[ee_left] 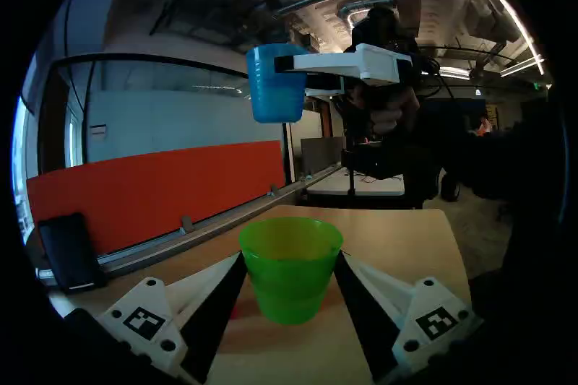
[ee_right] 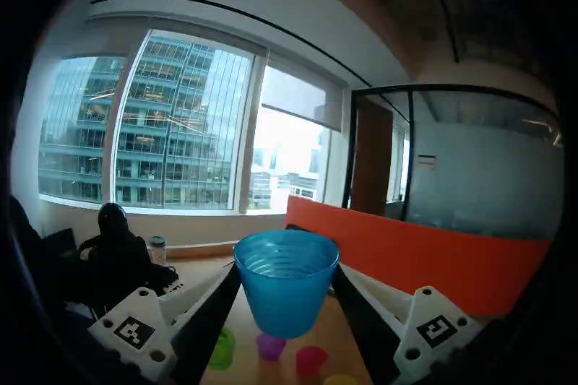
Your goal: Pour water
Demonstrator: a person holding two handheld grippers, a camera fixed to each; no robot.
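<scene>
In the left gripper view a green plastic cup [ee_left: 290, 268] stands upright between my left gripper's [ee_left: 290, 285] two fingers, which press on its sides, just above the wooden table [ee_left: 404, 237]. Higher up and farther off, the right gripper [ee_left: 289, 66], held by a person's hand [ee_left: 383, 107], grips a blue cup [ee_left: 276, 83] in the air. In the right gripper view that blue cup [ee_right: 286, 291] is upright and clamped between my right gripper's [ee_right: 286, 298] fingers, high over the table. I cannot tell whether either cup holds water.
Small cups lie on the table below the blue cup: a light green one [ee_right: 222, 348], a purple one [ee_right: 270, 346], a pink one [ee_right: 311, 360]. An orange partition [ee_left: 159, 190] runs along the table's far side. A dark phone-like slab [ee_left: 68, 251] leans at the left.
</scene>
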